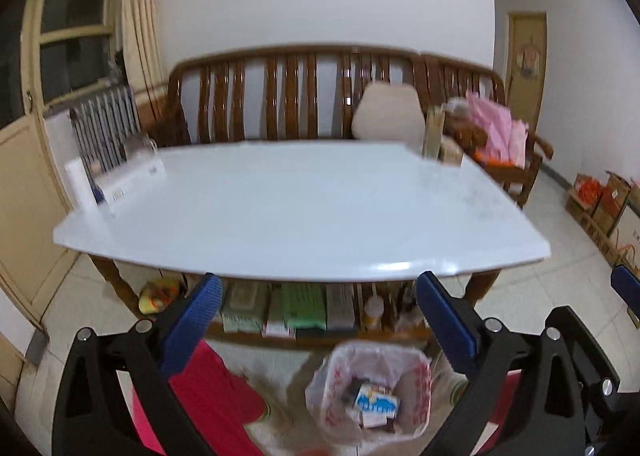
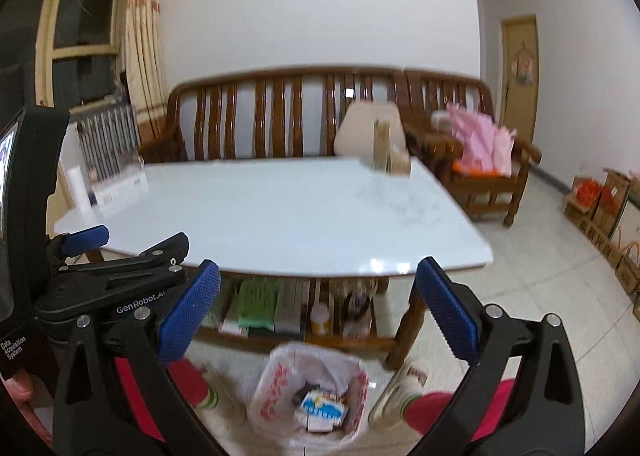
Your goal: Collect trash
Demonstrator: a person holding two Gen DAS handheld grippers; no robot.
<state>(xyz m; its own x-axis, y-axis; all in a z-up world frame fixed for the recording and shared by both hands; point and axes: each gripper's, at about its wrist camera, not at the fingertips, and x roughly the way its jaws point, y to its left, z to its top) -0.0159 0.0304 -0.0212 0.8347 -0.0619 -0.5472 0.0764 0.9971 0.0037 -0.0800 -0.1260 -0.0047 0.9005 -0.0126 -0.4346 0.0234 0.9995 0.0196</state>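
A bin lined with a white plastic bag with red print point(image 1: 374, 388) stands on the floor in front of the white table point(image 1: 304, 212); it holds small cartons, one with a blue label point(image 1: 378, 404). The bin also shows in the right wrist view point(image 2: 316, 396). My left gripper point(image 1: 318, 320) is open and empty, above the bin. My right gripper point(image 2: 318, 316) is open and empty, also above the bin. The left gripper's body point(image 2: 120, 280) shows at the left of the right wrist view.
A white box point(image 1: 128, 180) and a white bottle point(image 1: 80, 184) stand at the table's far left; a holder with sticks point(image 1: 436, 136) stands at its far right. A wooden bench point(image 1: 304, 96) is behind. Packets fill the shelf point(image 1: 300, 308) under the table. Cardboard boxes point(image 1: 604, 204) line the right wall.
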